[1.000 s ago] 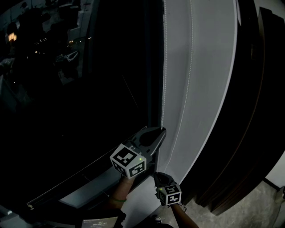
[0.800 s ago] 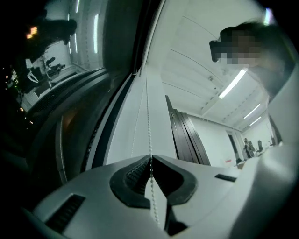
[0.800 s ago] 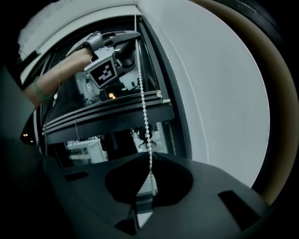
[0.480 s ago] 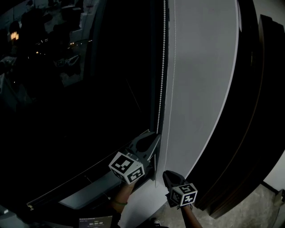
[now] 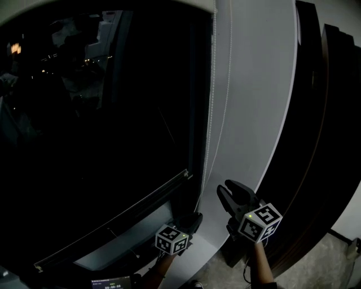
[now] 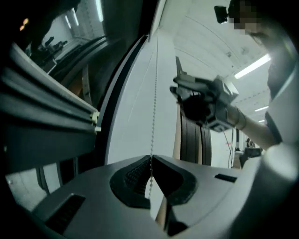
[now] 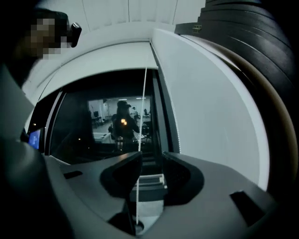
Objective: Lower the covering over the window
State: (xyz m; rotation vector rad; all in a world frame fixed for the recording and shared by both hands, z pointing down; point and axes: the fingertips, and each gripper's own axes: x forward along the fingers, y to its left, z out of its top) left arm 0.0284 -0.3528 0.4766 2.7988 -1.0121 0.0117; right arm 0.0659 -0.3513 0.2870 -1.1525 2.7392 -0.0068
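Note:
A dark window (image 5: 101, 124) fills the left of the head view, with the pale lower edge of the covering (image 5: 113, 7) curving across its top. Two strands of bead chain (image 5: 211, 113) hang along the window's right side. My left gripper (image 5: 194, 217) is low by the sill and shut on one strand, which is pinched at its tips (image 6: 151, 158). My right gripper (image 5: 227, 186) is higher, beside the white wall. Its jaws have just been opening, and a chain strand (image 7: 142, 116) runs between them (image 7: 150, 156) without the pads pressing on it.
A white wall strip (image 5: 254, 113) stands right of the chain, with dark vertical panels (image 5: 321, 141) beyond it. A grey sill (image 5: 113, 248) runs under the window. The glass reflects a lit room and a person (image 7: 122, 121).
My left gripper has dropped toward the sill with the chain in it. My right gripper has risen and opened. The covering's pale edge has come into view at the top of the window.

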